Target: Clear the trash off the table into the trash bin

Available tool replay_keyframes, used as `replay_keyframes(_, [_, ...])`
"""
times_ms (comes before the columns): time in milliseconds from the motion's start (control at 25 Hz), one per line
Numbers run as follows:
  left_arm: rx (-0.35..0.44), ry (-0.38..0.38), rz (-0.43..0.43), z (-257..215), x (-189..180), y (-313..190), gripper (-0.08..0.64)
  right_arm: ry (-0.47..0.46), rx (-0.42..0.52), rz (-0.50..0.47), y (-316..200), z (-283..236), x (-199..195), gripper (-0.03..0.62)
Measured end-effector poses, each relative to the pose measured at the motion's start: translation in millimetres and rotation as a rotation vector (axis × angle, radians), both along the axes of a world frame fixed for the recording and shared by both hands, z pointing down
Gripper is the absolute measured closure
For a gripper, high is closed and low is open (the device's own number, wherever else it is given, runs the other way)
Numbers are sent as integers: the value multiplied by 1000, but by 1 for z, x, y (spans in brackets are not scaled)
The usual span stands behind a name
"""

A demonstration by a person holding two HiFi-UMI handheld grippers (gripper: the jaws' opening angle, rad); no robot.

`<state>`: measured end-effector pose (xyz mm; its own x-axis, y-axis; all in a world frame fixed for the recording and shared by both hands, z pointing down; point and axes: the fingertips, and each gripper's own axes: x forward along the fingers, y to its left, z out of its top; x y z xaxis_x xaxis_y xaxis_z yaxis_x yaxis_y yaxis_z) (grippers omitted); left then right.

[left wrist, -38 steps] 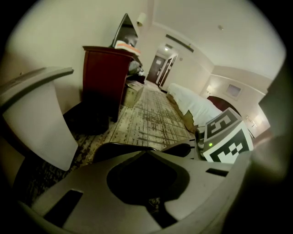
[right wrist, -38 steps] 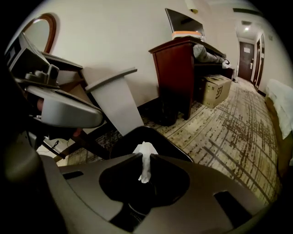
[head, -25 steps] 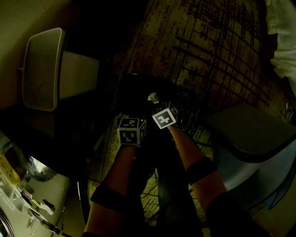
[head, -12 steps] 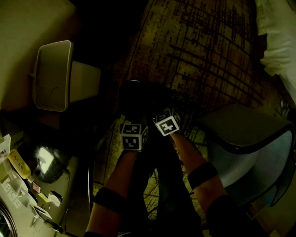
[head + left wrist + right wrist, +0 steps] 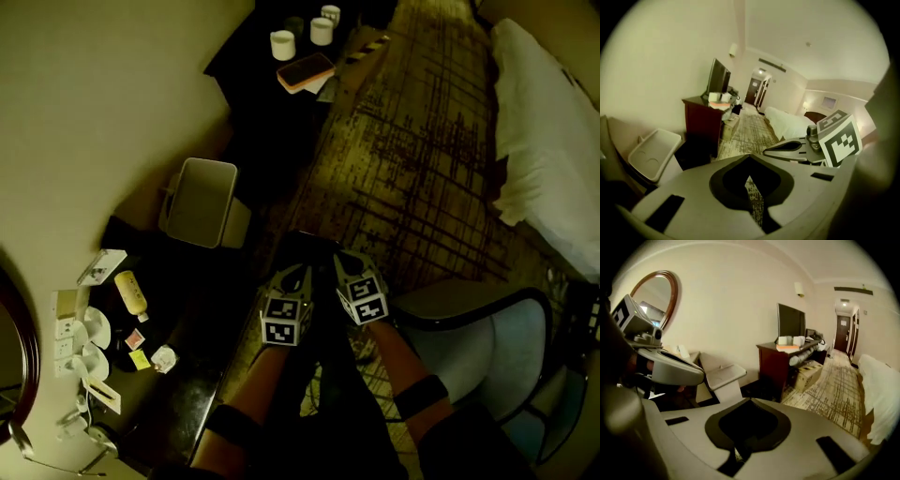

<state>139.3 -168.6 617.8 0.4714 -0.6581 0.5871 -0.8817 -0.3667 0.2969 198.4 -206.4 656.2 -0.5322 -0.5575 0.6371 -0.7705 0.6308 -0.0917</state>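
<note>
**Both tongs shut and empty, trash left on the table**

The left gripper has its jaws together with nothing in them, and carpet shows through the slit. The right gripper has just been closing and its jaws meet too, with nothing gripped that I can see. Both hang side by side, tilted down, beside the chair and clear of the table. I judge this a posture between trips, not a reach. A crumpled paper and small packets lie on the table near the wall, so more fetching is due. The white lidded bin stands on the floor just past the table's end, handy for short carries.
</note>
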Motion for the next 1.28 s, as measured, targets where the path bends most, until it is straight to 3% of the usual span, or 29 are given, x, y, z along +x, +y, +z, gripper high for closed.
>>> replay_keyframes(160, [114,-27,-120,-90,-52,14,560,-39,113,-94,1,-102,-43,586])
replay_keyframes(360, [185,-84,-357,-144,-161,77,560,-104,197,-319,32,-181,-153,586])
replay_keyframes(520, [203,-148,-583,-163,-256,155,560,-153,216,-539,86,-202,-248,584])
replay_keyframes(760, [179,-246,-921,-180,-374,296,560,-187,184,-902,214,-207,-374,584])
replay_keyframes(1040, [145,-314,-1197,-185,-439,432,560,-206,146,-1173,339,-211,-445,584])
replay_keyframes(1280, [121,-288,-1257,-180,-439,481,560,-162,160,-1290,380,-207,-448,584])
